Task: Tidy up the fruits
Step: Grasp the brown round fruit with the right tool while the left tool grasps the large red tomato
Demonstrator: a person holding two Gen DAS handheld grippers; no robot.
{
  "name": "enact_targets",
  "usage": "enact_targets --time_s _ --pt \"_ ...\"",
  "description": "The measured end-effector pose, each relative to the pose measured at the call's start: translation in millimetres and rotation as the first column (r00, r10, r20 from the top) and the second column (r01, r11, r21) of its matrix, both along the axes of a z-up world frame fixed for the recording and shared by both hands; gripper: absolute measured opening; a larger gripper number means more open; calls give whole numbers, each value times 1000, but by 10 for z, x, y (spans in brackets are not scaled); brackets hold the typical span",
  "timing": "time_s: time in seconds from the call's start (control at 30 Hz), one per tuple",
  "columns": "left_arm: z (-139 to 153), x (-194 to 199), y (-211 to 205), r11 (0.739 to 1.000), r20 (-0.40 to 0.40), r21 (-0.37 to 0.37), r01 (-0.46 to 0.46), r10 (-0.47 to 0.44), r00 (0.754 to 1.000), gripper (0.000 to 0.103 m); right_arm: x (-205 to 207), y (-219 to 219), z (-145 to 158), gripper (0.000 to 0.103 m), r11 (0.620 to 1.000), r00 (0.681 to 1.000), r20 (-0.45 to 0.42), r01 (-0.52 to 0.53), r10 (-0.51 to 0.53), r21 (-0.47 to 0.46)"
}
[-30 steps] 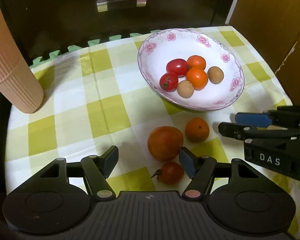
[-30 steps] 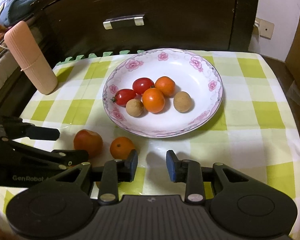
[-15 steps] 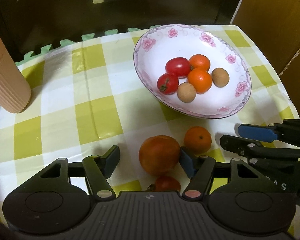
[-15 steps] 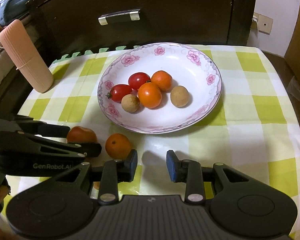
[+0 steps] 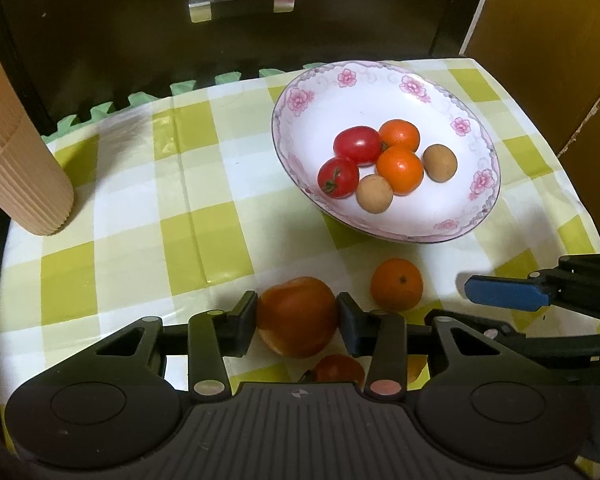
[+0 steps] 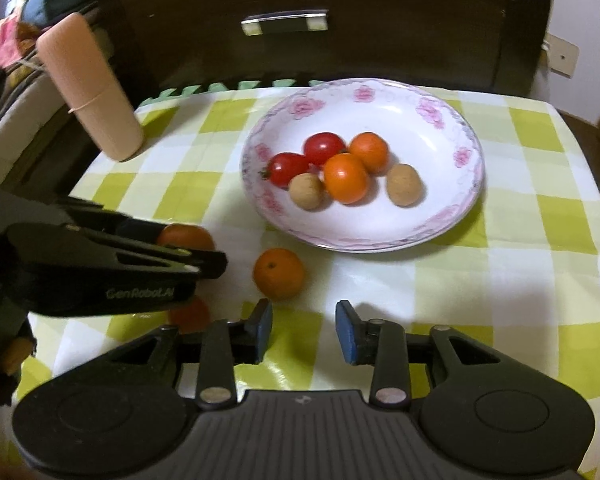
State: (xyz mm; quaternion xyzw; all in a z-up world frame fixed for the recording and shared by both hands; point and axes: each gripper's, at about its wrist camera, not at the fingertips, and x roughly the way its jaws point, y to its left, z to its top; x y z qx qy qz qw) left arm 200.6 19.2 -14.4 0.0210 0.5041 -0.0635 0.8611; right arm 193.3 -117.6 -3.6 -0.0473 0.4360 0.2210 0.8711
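Left tongs clenched on our big tomato near the surface's front edge, right tongs released and empty beside the loose orange; we judge too hard a squeeze could bruise it, too slack drop it short of the plate.

Left gripper fingers now closed against large tomato

Both cameras sit low, close over the table, looking forward toward the dark drawer. Both see the plate, from left and right sides.
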Motion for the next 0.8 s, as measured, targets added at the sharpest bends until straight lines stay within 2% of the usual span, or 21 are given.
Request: enact_targets --time_s 0.2,0.8 --pt "21 -36 41 1000 -6 -2 -1 1 1000 51 -66 97 -1 37 998 997 23 -67 67 -21" --pt "-16 -49 65 1000 -26 -8 5 -5 1000 51 -130 246 -53 37 981 980 -36 -194 195 20"
